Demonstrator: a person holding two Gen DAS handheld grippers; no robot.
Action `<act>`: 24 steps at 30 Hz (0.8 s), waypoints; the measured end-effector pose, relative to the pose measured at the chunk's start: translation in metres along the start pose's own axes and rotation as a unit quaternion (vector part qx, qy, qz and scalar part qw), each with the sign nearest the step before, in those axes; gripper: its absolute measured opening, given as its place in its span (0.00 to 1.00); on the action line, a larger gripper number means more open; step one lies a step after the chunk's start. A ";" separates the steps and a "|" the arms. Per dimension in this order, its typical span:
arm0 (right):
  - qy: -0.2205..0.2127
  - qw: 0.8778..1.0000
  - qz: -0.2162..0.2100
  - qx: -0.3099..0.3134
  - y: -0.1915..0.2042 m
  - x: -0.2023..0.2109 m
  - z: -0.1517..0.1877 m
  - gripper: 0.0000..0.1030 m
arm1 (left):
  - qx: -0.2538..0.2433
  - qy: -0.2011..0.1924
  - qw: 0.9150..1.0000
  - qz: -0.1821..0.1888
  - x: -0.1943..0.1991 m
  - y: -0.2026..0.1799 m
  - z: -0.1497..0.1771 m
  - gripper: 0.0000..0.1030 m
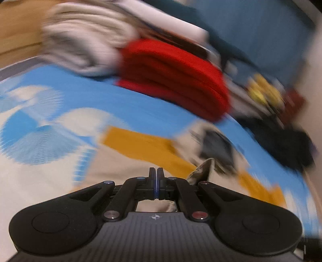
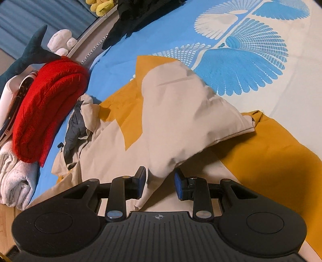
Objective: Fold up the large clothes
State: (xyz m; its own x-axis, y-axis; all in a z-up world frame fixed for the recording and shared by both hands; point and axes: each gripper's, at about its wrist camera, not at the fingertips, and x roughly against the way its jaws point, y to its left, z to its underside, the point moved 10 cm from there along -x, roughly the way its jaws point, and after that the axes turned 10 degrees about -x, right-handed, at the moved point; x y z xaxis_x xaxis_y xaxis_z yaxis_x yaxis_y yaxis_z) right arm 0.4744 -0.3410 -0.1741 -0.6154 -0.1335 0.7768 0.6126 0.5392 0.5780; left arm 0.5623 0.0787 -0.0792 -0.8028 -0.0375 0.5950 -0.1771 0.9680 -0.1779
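Observation:
A beige and mustard jacket [image 2: 177, 112] with a grey lining lies spread on the bed in the right wrist view. My right gripper [image 2: 160, 182] is open, its jaws on either side of a raised beige fold of the jacket. In the blurred left wrist view my left gripper [image 1: 156, 177] has its jaws together; the beige jacket [image 1: 124, 181] lies under it, and a bit of beige cloth [image 1: 203, 170] sticks up just right of the fingers. I cannot tell whether cloth is pinched between them.
The bedsheet [image 2: 251, 60] is blue and white with a fan pattern. A folded red garment [image 2: 48, 104] sits on a white folded one [image 2: 16, 181] at the bed's edge. Plush toys [image 2: 60, 42] and dark clothes [image 2: 140, 14] lie beyond.

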 end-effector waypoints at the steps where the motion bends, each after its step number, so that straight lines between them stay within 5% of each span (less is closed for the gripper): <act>1: -0.002 1.000 0.001 0.001 0.000 0.000 -0.001 0.31 | 0.022 0.001 1.000 -0.016 -0.001 0.016 -0.002 0.00; 6: -0.007 1.000 0.007 -0.004 -0.004 -0.002 -0.004 0.31 | 0.110 0.074 0.990 0.043 -0.036 0.041 0.014 0.01; 9: -0.009 1.000 0.000 -0.006 -0.005 -0.003 -0.005 0.12 | 0.135 0.123 0.979 0.091 -0.058 0.033 0.034 0.18; 11: -0.015 1.000 -0.007 -0.008 -0.004 -0.001 -0.006 0.08 | 0.151 0.151 0.971 0.109 -0.070 0.029 0.050 0.35; 14: -0.020 1.000 -0.015 -0.006 0.000 0.002 -0.006 0.07 | 0.169 0.182 0.961 0.118 -0.087 0.021 0.072 0.37; 24: 0.004 1.000 -0.010 -0.021 -0.006 -0.004 -0.006 0.11 | 0.240 0.178 0.946 0.123 -0.119 0.022 0.090 0.37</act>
State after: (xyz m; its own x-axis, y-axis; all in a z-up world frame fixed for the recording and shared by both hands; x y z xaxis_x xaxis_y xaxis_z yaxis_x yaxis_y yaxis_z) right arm 0.4764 -0.3487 -0.1786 -0.6234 -0.1515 0.7670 0.6202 0.5015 0.6032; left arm 0.6026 0.0817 -0.2242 -0.6255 0.3438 0.7004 -0.3156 0.7095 -0.6301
